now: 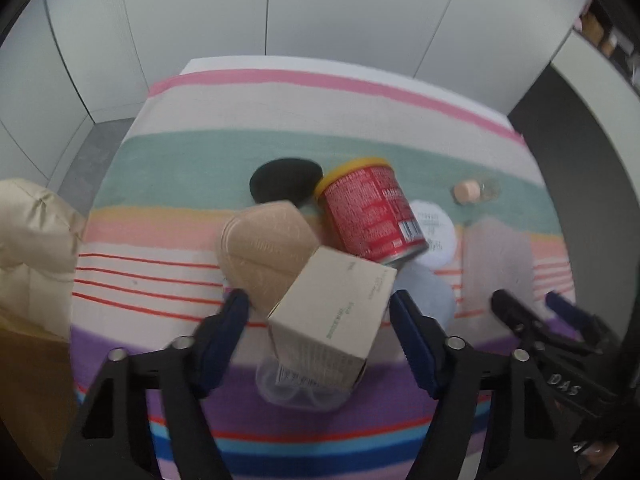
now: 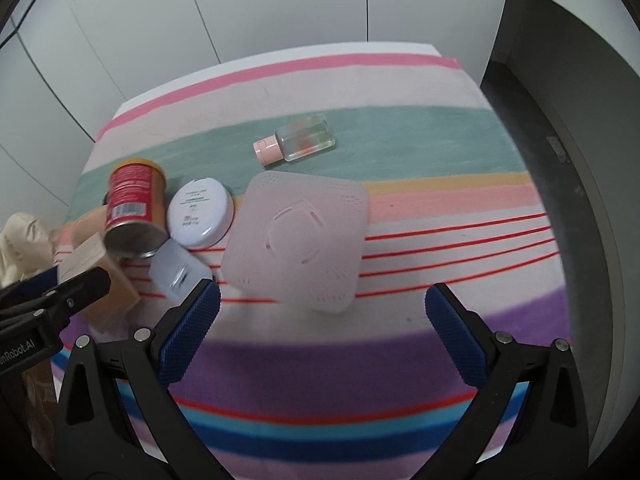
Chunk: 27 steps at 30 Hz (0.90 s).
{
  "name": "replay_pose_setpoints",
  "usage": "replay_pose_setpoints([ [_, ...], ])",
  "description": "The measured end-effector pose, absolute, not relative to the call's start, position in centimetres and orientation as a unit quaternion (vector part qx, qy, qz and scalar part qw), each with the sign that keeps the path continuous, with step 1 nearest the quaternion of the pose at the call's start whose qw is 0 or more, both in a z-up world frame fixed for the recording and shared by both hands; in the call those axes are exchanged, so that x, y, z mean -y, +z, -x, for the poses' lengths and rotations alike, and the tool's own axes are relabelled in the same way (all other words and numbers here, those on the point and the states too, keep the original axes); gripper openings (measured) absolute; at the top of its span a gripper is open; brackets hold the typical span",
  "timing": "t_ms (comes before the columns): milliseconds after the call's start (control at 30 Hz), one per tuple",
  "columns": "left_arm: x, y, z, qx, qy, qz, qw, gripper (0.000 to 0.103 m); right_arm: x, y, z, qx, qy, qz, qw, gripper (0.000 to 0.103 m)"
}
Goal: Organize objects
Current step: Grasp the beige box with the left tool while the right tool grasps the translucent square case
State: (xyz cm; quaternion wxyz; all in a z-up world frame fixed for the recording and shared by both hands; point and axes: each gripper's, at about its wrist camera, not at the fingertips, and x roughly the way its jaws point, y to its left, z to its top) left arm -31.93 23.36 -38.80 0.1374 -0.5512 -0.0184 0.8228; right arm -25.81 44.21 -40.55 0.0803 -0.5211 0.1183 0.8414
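Note:
My left gripper [image 1: 320,312] is open, its fingers on either side of a beige carton [image 1: 332,320] that rests on a clear plastic item [image 1: 304,392]. Behind it lie a tan rounded case [image 1: 264,248], a red can with a yellow lid [image 1: 372,212] on its side, and a black disc [image 1: 284,180]. My right gripper [image 2: 320,308] is open and empty, just in front of a pale pink square box [image 2: 300,236]. A white round tin [image 2: 200,212], a frosted small box [image 2: 176,268] and a clear bottle with a pink cap [image 2: 300,140] lie around it.
Everything sits on a striped cloth [image 2: 440,152] over a small table. A cream padded bag [image 1: 28,232] stands at the table's left side. White wall panels [image 1: 320,8] rise behind, and a dark floor [image 2: 560,160] lies to the right.

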Motion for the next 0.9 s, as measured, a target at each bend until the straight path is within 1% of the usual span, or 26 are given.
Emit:
replay_pose_setpoints([
  [100,-23.0,-39.1,32.1,0.056,0.819,0.552,0.147,0.049,-43.7,-41.1,27.0,-0.123,0.839,0.523,0.082,0.103],
  [167,-23.2,-39.2,32.0,0.049,0.824,0.549,0.133,0.044,-43.3,-41.4,27.7,-0.126,0.839,0.522,0.087,0.103],
  [267,-23.9,-39.1,31.6,0.017,0.833,0.54,0.12,0.044,-42.7,-42.1,28.9,-0.126,0.835,0.528,0.09,0.103],
  [300,-24.1,-38.9,31.6,0.012,0.834,0.538,0.12,0.044,-42.5,-42.5,29.3,-0.124,0.833,0.533,0.088,0.096],
  [333,-24.2,-38.8,31.5,0.005,0.837,0.534,0.118,0.044,-42.3,-42.7,29.5,-0.115,0.831,0.537,0.091,0.093],
  [367,-24.3,-38.7,31.5,0.002,0.839,0.531,0.116,0.044,-41.9,-42.6,29.5,-0.09,0.837,0.531,0.1,0.085],
  [633,-24.3,-36.5,31.0,-0.016,0.857,0.505,0.102,0.044,-42.0,-41.1,27.7,-0.059,0.847,0.52,0.095,0.085],
  [900,-23.7,-32.1,30.2,-0.025,0.87,0.486,0.08,0.044,-41.9,-36.1,27.0,-0.043,0.858,0.504,0.089,0.085],
])
